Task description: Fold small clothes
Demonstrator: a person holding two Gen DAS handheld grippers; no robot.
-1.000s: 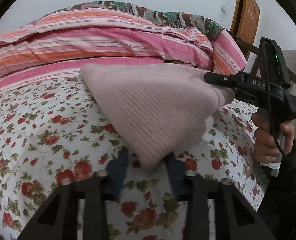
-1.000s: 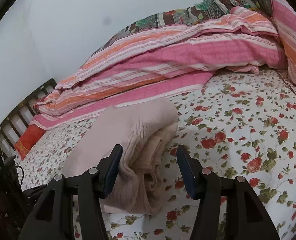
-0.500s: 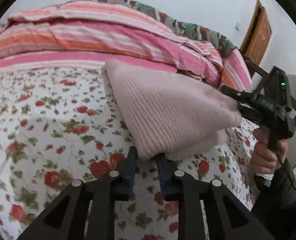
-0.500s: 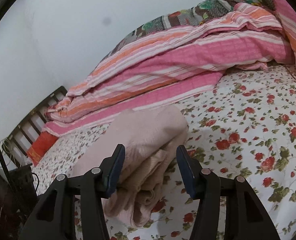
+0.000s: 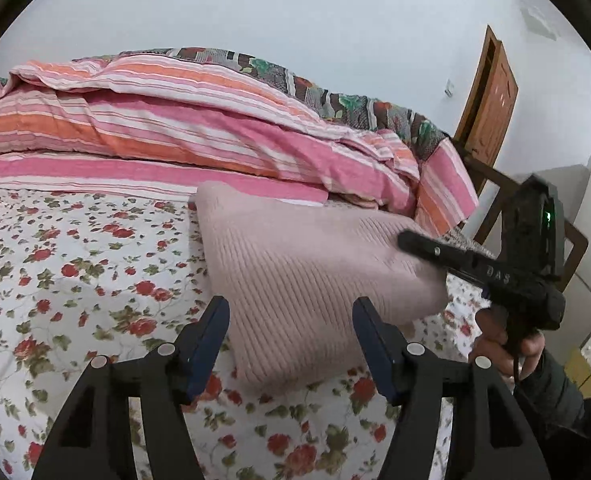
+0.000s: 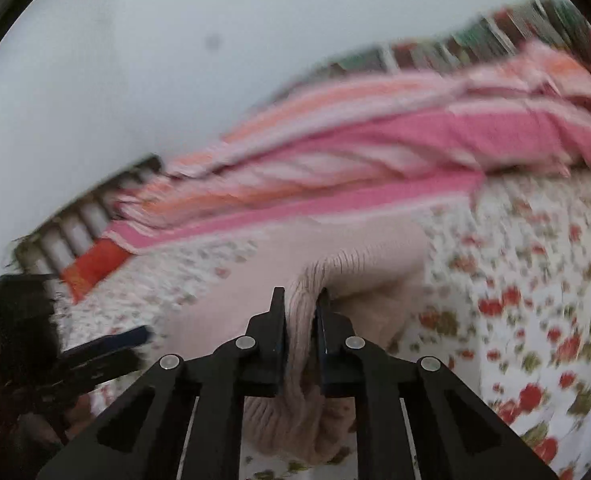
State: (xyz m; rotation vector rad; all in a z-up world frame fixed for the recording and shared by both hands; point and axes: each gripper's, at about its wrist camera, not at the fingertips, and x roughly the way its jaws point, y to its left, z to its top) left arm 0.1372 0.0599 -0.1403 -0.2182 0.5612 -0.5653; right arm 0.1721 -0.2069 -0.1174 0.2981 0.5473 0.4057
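Note:
A folded pale pink knit garment (image 5: 307, 280) lies on the floral bed sheet (image 5: 75, 280). My left gripper (image 5: 291, 328) is open and empty, its blue-padded fingers standing either side of the garment's near corner. My right gripper (image 6: 300, 312) is shut on a ribbed fold of the pink garment (image 6: 307, 292) at its end; it also shows in the left wrist view (image 5: 415, 244), at the garment's right edge. The right wrist view is blurred by motion.
A rolled pink and orange striped quilt (image 5: 175, 128) lies along the far side of the bed. A wooden door (image 5: 491, 96) and a chair frame (image 5: 491, 204) stand at the right. A slatted headboard (image 6: 75, 220) and an orange item (image 6: 95, 264) show at the left.
My left gripper opened and let go of the garment's corner. My right gripper closed on the garment's end fold and is moving fast.

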